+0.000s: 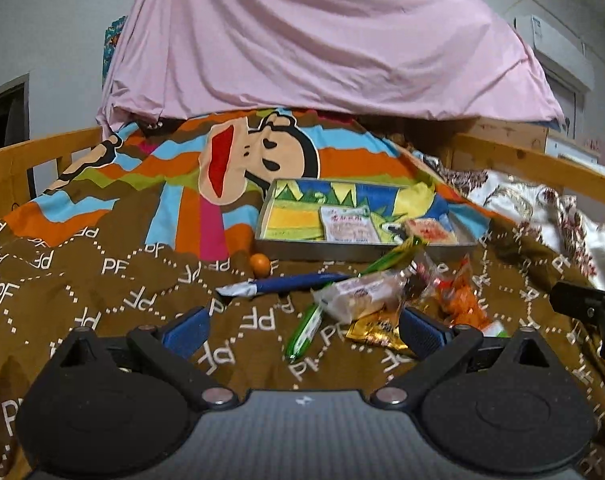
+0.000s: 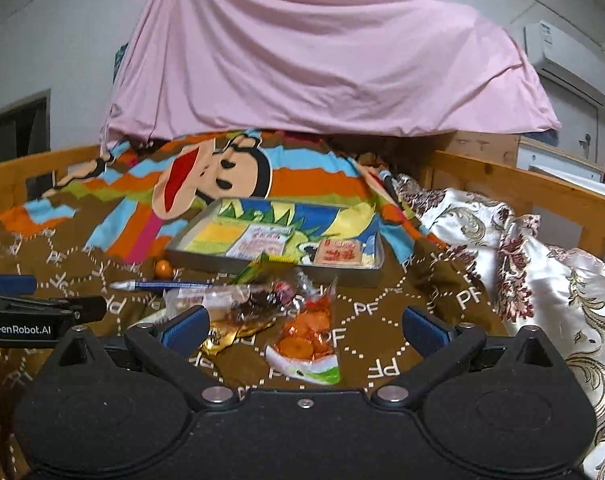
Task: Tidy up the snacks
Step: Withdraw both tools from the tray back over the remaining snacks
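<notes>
A metal tray (image 1: 366, 251) (image 2: 278, 270) lies on the brown patterned blanket with a white packet (image 1: 348, 224) (image 2: 258, 245) and a red-printed packet (image 1: 430, 233) (image 2: 340, 254) inside. In front of it lies a loose pile: a clear-wrapped pastry (image 1: 358, 296), a green stick pack (image 1: 308, 330), a gold pouch (image 1: 376, 332) (image 2: 226, 334), an orange snack bag (image 1: 460, 300) (image 2: 308, 336), a blue stick pack (image 1: 286, 284) (image 2: 170, 285) and a small orange ball (image 1: 260, 265) (image 2: 163, 267). My left gripper (image 1: 302, 332) is open, nothing between its fingers, just short of the pile. My right gripper (image 2: 304, 330) is open over the orange bag.
Wooden bed rails (image 1: 30, 156) (image 2: 534, 188) border both sides. A floral white quilt (image 2: 542, 272) is bunched at the right. A pink sheet (image 1: 322, 40) hangs behind the bed. The left gripper's body (image 2: 26, 320) shows at the left edge of the right wrist view.
</notes>
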Action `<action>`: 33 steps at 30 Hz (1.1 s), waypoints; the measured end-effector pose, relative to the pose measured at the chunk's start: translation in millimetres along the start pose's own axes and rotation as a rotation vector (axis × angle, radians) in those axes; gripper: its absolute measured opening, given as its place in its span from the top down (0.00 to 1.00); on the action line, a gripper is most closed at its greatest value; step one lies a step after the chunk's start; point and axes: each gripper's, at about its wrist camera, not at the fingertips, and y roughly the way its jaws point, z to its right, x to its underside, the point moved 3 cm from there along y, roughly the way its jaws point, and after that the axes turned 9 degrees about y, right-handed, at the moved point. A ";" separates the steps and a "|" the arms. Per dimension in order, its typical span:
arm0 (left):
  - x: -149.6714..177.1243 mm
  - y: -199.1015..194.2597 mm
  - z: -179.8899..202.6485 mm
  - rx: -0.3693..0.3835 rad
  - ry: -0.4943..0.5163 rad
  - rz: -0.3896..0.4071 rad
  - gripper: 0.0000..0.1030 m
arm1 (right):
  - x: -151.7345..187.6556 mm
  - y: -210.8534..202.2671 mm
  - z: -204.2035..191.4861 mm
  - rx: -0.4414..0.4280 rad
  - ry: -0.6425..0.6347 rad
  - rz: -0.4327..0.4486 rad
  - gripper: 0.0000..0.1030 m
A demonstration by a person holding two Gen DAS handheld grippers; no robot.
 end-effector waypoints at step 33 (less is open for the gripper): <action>12.5 17.6 -8.6 -0.031 -0.036 -0.125 0.00 | 13.8 43.1 8.2 -0.028 0.083 -0.210 0.01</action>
